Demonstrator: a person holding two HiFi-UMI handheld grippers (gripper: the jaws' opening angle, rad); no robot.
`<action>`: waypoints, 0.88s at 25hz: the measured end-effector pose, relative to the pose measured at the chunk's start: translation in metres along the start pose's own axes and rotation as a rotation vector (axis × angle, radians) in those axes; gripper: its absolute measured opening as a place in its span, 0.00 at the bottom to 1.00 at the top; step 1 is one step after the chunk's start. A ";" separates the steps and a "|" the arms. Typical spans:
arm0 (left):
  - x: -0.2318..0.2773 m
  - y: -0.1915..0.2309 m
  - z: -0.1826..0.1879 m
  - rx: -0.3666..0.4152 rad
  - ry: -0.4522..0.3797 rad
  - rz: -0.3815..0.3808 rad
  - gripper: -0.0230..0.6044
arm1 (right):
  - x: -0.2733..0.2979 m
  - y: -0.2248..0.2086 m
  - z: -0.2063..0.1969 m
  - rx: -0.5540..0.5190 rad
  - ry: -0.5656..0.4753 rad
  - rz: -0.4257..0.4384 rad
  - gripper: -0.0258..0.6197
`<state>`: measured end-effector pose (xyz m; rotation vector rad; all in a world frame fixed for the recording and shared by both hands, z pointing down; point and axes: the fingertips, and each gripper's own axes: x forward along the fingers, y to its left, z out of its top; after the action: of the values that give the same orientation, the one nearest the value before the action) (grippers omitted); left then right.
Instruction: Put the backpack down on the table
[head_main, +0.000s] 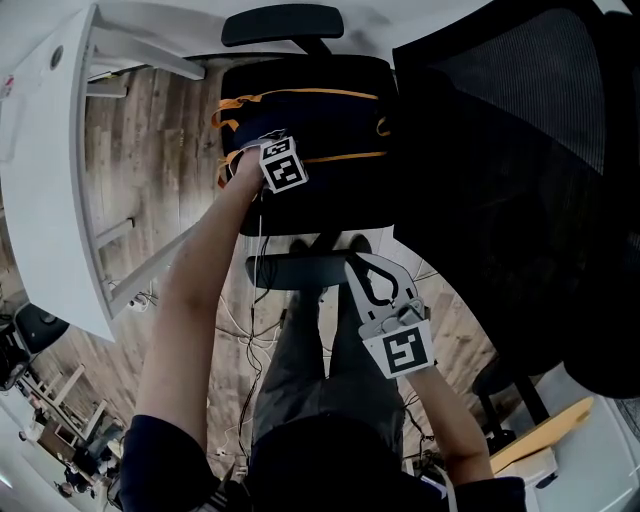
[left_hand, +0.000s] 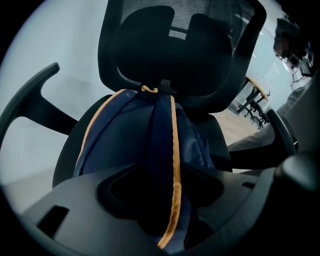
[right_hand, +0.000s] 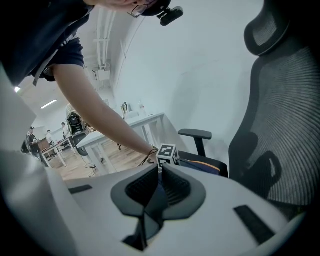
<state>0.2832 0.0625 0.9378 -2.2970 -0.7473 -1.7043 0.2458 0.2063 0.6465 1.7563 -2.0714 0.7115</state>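
As the backpack (head_main: 320, 120) lies on the chair (head_main: 520, 150), left gripper (left_hand: 162, 200) pinches it

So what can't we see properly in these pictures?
- Left gripper view: whether the left tool pinches the backpack yet; it is too dark between its jaws.
- Head view: the left tool's jaws, hidden under its marker cube.
- Head view: the white table, cut off by the left edge.
- Right gripper view: most of the backpack, hidden behind the right tool's body.
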 end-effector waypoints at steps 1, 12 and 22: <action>0.001 0.000 0.000 0.002 0.005 -0.005 0.44 | 0.000 0.001 -0.001 0.007 0.001 0.001 0.08; 0.003 -0.002 0.004 0.064 0.018 -0.033 0.31 | -0.002 0.004 -0.014 0.031 0.013 0.013 0.08; -0.004 -0.008 0.007 0.068 0.019 -0.095 0.13 | -0.002 0.006 -0.021 0.033 0.019 0.027 0.08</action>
<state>0.2842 0.0713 0.9308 -2.2297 -0.9098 -1.7095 0.2385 0.2206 0.6612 1.7351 -2.0863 0.7715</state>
